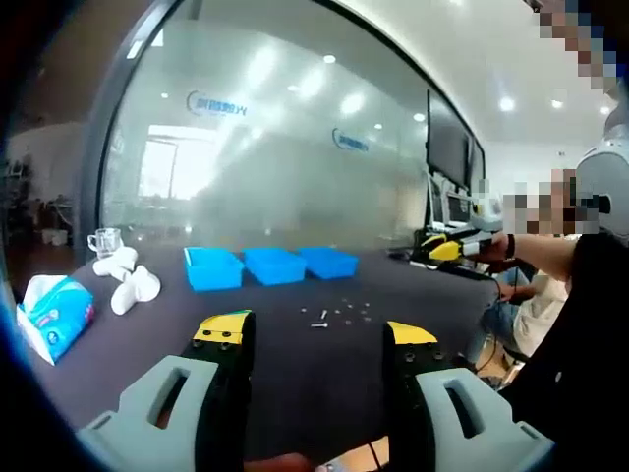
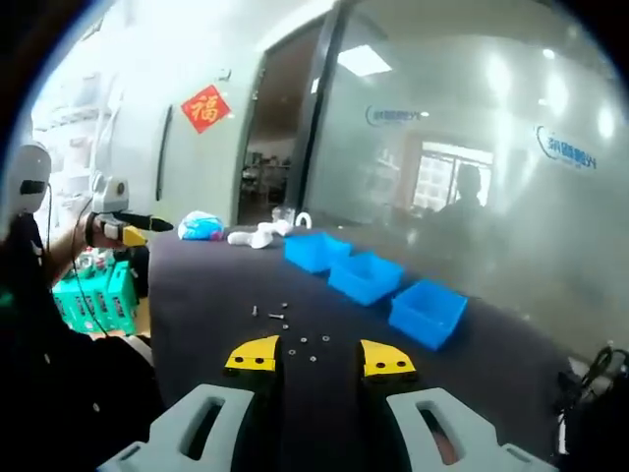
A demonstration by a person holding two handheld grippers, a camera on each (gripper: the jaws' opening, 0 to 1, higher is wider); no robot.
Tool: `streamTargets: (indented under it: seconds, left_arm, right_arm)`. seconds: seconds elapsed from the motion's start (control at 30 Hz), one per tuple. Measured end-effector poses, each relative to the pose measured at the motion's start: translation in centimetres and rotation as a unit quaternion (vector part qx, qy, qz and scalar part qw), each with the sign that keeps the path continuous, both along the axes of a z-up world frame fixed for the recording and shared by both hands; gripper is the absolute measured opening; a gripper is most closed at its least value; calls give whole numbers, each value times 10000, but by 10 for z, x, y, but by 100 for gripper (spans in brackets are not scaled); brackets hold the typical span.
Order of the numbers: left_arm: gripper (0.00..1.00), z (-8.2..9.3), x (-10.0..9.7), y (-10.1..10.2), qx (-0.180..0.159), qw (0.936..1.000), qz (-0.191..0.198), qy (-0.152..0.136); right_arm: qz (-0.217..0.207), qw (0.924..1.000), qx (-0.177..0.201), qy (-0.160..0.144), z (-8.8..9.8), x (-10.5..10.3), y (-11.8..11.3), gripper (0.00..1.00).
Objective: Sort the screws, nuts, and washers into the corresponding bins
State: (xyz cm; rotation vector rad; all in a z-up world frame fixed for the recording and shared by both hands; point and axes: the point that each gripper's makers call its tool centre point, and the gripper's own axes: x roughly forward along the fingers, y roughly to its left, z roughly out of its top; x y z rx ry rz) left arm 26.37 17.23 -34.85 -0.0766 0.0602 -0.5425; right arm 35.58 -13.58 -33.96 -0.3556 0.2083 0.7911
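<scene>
Three blue bins stand in a row on the dark table (image 1: 295,374): left bin (image 1: 212,267), middle bin (image 1: 274,265), right bin (image 1: 327,262). Small screws, nuts and washers (image 1: 335,315) lie scattered in front of them. My left gripper (image 1: 317,336) is open above the near table, short of the parts, with nothing between its yellow-tipped jaws. In the right gripper view the same bins (image 2: 365,276) run diagonally and the loose parts (image 2: 284,322) lie just ahead of my right gripper (image 2: 320,358), which is open and empty.
A tissue pack (image 1: 54,315), white objects (image 1: 130,280) and a glass cup (image 1: 103,241) sit at the table's left. A person sits at the right edge holding another gripper (image 1: 454,249). A glass wall stands behind the table. Green items (image 2: 98,290) lie beside the table.
</scene>
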Motion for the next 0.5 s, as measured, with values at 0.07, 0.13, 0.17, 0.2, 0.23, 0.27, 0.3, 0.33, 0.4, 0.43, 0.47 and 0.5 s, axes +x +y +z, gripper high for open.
streamTargets:
  seconds: [0.07,0.13,0.17,0.2,0.23,0.27,0.3,0.33,0.4,0.43,0.47,0.5]
  left_arm:
    - [50,0,0,1,-17,10000,4,3]
    - [50,0,-1,2,-18,10000,16,-2]
    - [50,0,-1,2,-29,10000,22,-2]
    - [50,0,-1,3,-37,10000,27,-5]
    - [50,0,-1,4,-37,10000,36,-5]
    - [50,0,-1,4,-44,10000,46,-5]
    - [50,0,-1,5,-56,10000,50,1]
    - [50,-1,-2,5,-60,10000,53,4]
    - [50,-2,-2,6,-71,10000,66,15]
    - [50,-2,-2,6,-77,9999,66,14]
    - [50,-2,-2,6,-87,9999,69,15]
    - [50,-2,-2,6,-94,9999,77,12]
  right_arm:
    - [213,9996,-206,1,0,2,10,26]
    - [379,9986,-351,59,-2,3,18,26]
    - [478,9977,-472,77,-3,5,23,26]
    - [558,9967,-592,67,-4,7,27,26]
    - [634,9956,-690,71,-6,9,30,26]
    - [719,9943,-786,103,-7,11,35,26]
    - [769,9936,-822,83,-6,13,39,26]
    - [824,9928,-862,96,-6,16,43,26]
    - [946,9910,-942,141,-6,19,50,26]
    - [1000,9900,-980,155,-6,21,54,26]
    - [1080,9884,-1054,165,-7,22,58,26]
    - [1157,9868,-1123,154,-8,24,62,26]
